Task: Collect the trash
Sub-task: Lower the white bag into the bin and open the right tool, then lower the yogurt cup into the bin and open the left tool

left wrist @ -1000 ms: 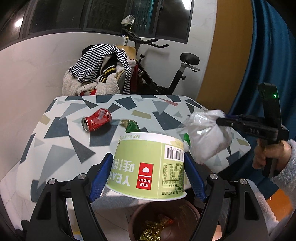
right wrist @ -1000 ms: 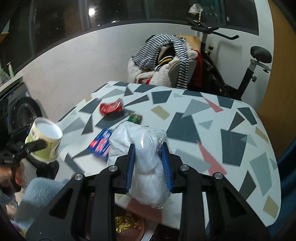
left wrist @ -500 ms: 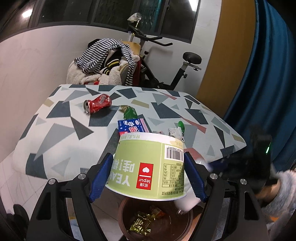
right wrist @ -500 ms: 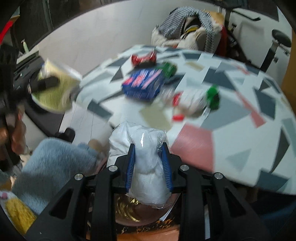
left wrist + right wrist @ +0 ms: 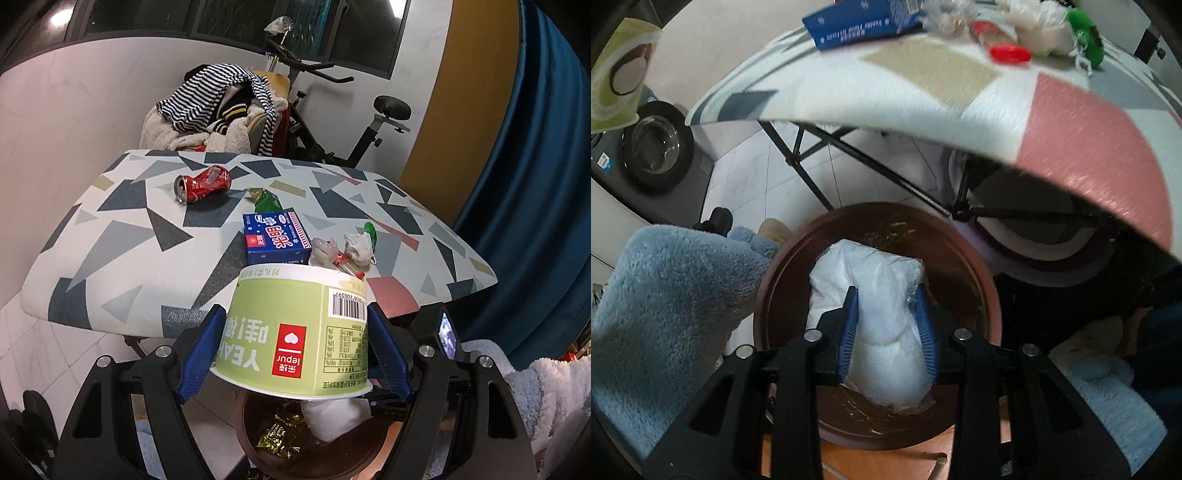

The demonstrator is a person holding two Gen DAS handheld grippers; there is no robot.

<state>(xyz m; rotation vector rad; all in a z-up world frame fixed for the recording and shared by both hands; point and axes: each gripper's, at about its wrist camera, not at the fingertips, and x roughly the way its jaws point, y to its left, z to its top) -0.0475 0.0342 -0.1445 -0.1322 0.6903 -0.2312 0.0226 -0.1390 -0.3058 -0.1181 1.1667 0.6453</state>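
Observation:
My left gripper (image 5: 295,339) is shut on a green paper cup (image 5: 295,332), held upside down above a round brown trash bin (image 5: 317,458). My right gripper (image 5: 886,314) is shut on a white plastic bag (image 5: 875,295) and holds it over the mouth of the same bin (image 5: 975,280). The bag also shows under the cup in the left wrist view (image 5: 332,417). The cup shows at the far left of the right wrist view (image 5: 617,70). On the table (image 5: 122,236) lie a crushed red can (image 5: 203,182), a blue box (image 5: 275,240), a green wrapper (image 5: 266,199) and crumpled plastic scraps (image 5: 343,251).
A gold wrapper (image 5: 280,435) lies in the bin. A chair piled with clothes (image 5: 221,107) and an exercise bike (image 5: 332,122) stand behind the table. A blue curtain (image 5: 535,184) hangs at right. A washing machine door (image 5: 653,147) is at left under the table's edge.
My right gripper has swung down from table height with the bag and now points into the bin. My left gripper has drawn back slightly with the cup.

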